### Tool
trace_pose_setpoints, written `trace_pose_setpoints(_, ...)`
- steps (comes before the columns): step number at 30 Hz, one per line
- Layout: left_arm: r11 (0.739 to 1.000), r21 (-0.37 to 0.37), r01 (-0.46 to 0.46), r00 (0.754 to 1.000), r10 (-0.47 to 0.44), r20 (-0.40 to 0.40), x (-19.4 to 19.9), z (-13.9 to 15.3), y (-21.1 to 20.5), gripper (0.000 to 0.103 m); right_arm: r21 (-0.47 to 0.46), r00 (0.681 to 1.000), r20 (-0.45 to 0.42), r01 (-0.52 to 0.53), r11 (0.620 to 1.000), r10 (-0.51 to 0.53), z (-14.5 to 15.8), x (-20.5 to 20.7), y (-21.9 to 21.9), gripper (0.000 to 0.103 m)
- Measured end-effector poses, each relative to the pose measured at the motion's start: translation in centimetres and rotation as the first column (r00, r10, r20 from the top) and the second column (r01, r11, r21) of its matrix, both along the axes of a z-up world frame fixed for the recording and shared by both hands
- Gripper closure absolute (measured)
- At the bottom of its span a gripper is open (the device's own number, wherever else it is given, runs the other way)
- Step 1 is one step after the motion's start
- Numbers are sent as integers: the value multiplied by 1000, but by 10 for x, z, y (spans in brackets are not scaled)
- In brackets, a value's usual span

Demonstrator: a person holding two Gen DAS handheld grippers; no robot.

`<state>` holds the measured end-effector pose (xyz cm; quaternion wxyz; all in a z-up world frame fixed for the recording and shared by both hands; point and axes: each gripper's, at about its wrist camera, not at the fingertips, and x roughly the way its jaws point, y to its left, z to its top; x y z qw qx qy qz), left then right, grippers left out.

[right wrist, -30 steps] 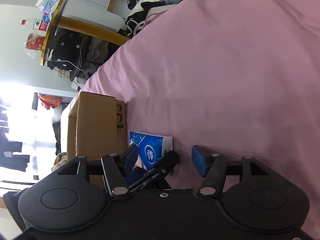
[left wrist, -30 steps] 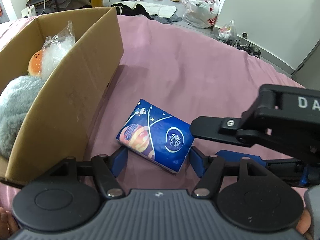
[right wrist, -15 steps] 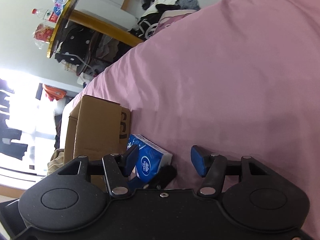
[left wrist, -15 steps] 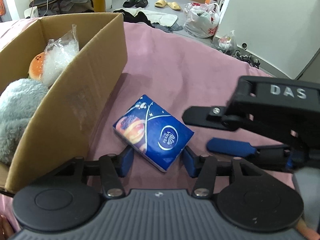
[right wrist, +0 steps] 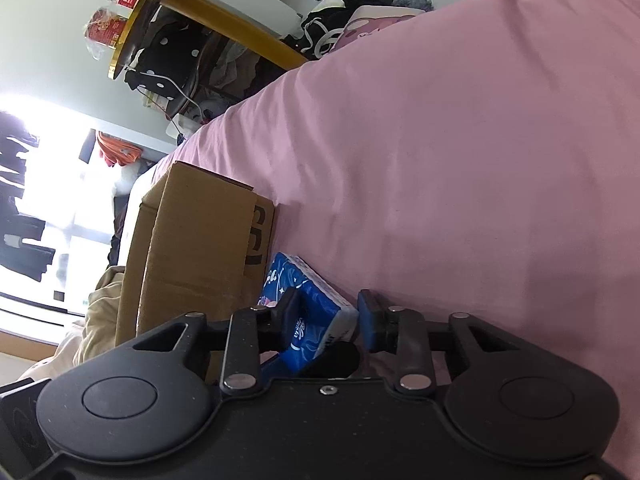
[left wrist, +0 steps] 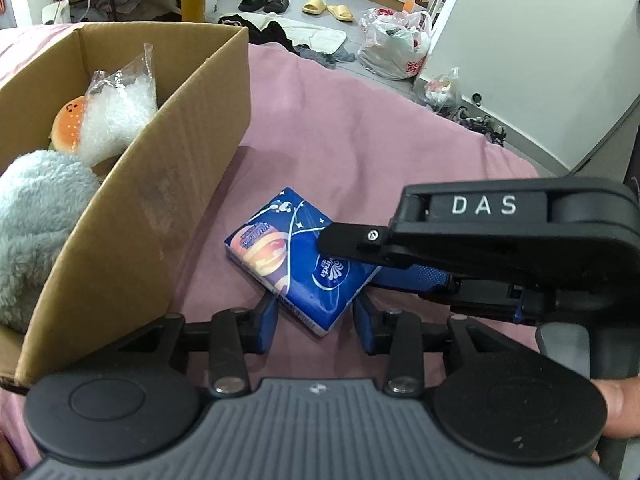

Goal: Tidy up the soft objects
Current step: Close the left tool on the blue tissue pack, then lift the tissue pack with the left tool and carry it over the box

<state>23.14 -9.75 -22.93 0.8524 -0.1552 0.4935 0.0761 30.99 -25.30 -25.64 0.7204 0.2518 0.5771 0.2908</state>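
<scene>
On the pink bedspread (left wrist: 360,140), just beside the open cardboard box (left wrist: 168,216), lay the blue tissue pack (left wrist: 296,260), flat on the cloth and turned at an angle to the box wall. The left tool (left wrist: 316,322) sat low behind it with its blue pads spread apart, one on each side of the pack's near corner, gripping nothing. From the right came the right tool (left wrist: 360,258), black, lettered DAS on its body, reaching in over the pack: its upper finger lay across the pack's top face, and a blue pad showed at the pack's far edge below. In the right wrist view the same right tool (right wrist: 326,322) had the tissue pack (right wrist: 304,308) sitting between its two fingers, the dark finger against the printed face and the blue pad just beside the white end; whether the pads actually pressed the pack could not be told, and the gap looked narrow, about the pack's thickness. A fingertip (left wrist: 612,404) of the person's showed at the right edge of the left wrist view.

Inside the box were a grey fluffy plush (left wrist: 36,224), an orange burger-shaped toy (left wrist: 68,124) with a small face, and a clear plastic bag (left wrist: 116,116) of white filling. Beyond the bed, slippers (left wrist: 296,4) and a white shopping bag (left wrist: 396,48) lay on the floor.
</scene>
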Motion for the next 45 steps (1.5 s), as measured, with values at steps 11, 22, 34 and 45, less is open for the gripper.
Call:
trace_pose_setpoints(11, 998, -53, 45, 999, -44, 17, -8, 23, -10, 65, -38, 998, 32, 62, 997, -61, 27, -19, -14, 75)
trace_pose_setpoints(22, 991, -88, 106, 993, -100, 70, -17, 70, -14, 65, -55, 987, 123, 108, 993, -100, 79, -34, -13, 76)
trace_pose_setpoints(34, 986, -99, 131, 983, -116, 139, -31, 109, 7, 65, -78, 972, 214, 112, 991, -93, 123, -46, 12, 76)
trace_pose_setpoints(45, 987, -113, 116, 977, -93, 192, -45, 134, 40, 65, -91, 961, 271, 74, 993, -47, 152, -57, 42, 75)
